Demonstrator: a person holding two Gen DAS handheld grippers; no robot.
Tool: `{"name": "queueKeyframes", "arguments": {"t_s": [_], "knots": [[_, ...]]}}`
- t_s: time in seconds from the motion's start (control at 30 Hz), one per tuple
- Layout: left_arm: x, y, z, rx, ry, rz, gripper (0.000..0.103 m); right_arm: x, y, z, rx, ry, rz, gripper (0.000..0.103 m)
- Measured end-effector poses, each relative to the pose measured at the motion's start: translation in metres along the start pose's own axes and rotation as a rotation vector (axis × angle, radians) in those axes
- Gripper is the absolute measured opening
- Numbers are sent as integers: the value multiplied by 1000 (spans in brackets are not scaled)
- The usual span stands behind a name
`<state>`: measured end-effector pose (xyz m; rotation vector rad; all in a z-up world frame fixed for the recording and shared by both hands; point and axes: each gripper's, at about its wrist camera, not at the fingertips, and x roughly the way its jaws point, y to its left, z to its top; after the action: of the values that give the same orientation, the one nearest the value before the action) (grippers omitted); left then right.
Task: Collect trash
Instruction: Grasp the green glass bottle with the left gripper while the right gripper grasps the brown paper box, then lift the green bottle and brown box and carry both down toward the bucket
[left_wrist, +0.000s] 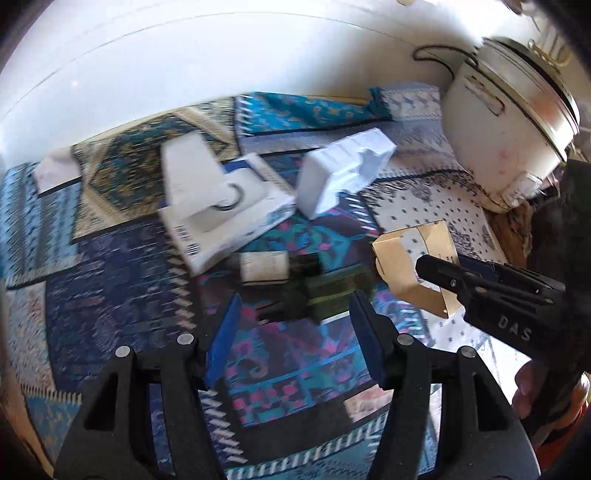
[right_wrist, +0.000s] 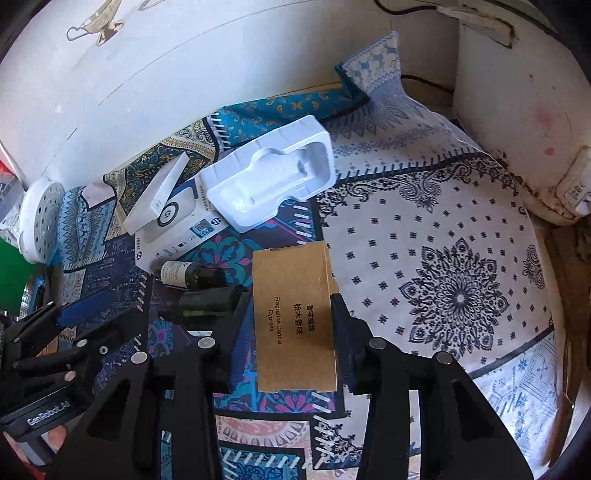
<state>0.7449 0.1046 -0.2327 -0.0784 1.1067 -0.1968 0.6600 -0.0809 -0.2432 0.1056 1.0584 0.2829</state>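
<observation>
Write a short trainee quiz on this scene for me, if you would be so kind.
1. True or false: the left gripper holds a bottle.
2. What lies between the right gripper's fingers? A) white moulded tray B) brown candle box C) HP box
3. How many dark bottles lie on the cloth?
Key: 1 false, its jaws stand open and empty; 2 B; 3 two.

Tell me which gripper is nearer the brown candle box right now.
Right. The right gripper straddles the brown candle box, one finger on each side. The left gripper hangs beside it over the dark bottles, box off to its right.
</observation>
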Motion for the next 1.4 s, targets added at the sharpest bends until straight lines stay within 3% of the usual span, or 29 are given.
{"name": "queueKeyframes", "arguments": {"t_s": [0.07,0.2,0.27,0.37,0.63,1.17,1.4], "knots": [[12,-12,6,31,15,-37,59,-4,-8,-3,13,-16,3,37],[37,-27,13,75,46,-36,59,-13,-24,-7,40,-26,-20,37],[46,-28,14,60,57,6,59,-17,-30,-10,59,-33,-32,37],[54,-24,11,5,89,-26,59,-25,-42,-14,83,-42,-37,37],[46,-34,-11,-12,123,-69,60,-36,-52,-22,85,-45,-29,37],[53,-70,-59,40,236,-47,63,-62,-48,-49,57,-58,-9,37],[46,-86,-83,46,275,-50,71,-79,-60,-62,47,-62,-11,37]]}}
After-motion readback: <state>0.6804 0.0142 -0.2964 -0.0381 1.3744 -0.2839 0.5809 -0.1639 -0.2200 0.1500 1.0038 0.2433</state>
